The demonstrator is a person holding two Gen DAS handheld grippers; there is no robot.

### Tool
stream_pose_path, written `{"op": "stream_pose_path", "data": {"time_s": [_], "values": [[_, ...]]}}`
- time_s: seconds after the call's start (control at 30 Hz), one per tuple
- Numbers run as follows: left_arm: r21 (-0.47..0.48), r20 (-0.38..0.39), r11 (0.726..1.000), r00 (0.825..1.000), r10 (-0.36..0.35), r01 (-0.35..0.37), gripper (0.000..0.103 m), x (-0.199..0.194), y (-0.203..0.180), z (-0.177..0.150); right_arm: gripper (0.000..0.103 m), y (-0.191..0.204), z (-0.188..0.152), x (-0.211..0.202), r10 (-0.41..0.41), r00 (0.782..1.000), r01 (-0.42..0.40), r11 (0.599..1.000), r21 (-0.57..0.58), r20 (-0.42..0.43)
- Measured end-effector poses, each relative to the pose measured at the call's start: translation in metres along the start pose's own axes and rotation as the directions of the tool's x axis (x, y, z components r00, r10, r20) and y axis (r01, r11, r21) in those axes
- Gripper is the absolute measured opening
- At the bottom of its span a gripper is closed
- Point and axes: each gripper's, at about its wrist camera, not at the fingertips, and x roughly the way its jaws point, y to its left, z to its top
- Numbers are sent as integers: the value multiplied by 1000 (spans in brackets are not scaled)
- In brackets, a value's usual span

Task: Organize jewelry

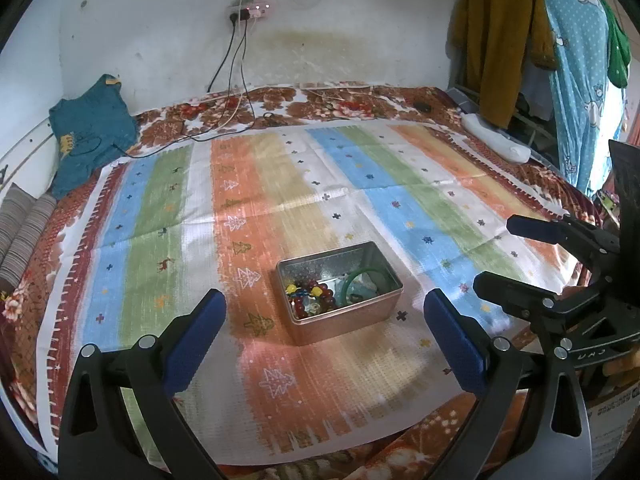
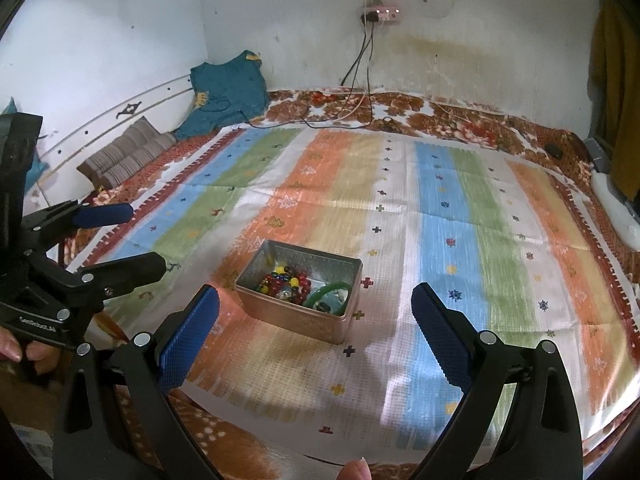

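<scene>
A bed (image 1: 168, 120) covered with a brown floral blanket is seen from both wrist views, and a striped mat (image 1: 280, 184) in blue, green, orange and white is spread over most of it. Near the front middle of the mat a rectangular metal tin (image 1: 340, 316) is set, uncovered; no lid is seen anywhere. Inside the tin a tangle of red and yellow beaded strands (image 1: 310, 294) is piled toward one end, and a green bangle (image 1: 366, 280) is lodged toward the other, with some pale blue-green pieces under it that cannot be told apart.

The task is judged to be either finished or not yet begun: all the jewelry visible is gathered in the tin, nothing is laid out on the mat, and the pieces inside are mixed, not sorted.

The left gripper (image 1: 324, 336) is held with its blue pads spread wide and nothing between them; the tin lies just ahead of it, untouched. The right gripper (image 2: 316, 330) is likewise spread and empty, with the tin just beyond its fingertips and slightly toward its left finger
</scene>
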Motion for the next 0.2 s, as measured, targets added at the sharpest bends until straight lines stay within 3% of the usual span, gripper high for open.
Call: {"op": "stream_pose_path", "data": {"time_s": [0.2], "values": [[3, 0, 1000, 1000, 0, 0, 97, 0, 0, 1, 98, 0, 0, 0, 1, 1000, -1, 1000, 2, 1]]}}
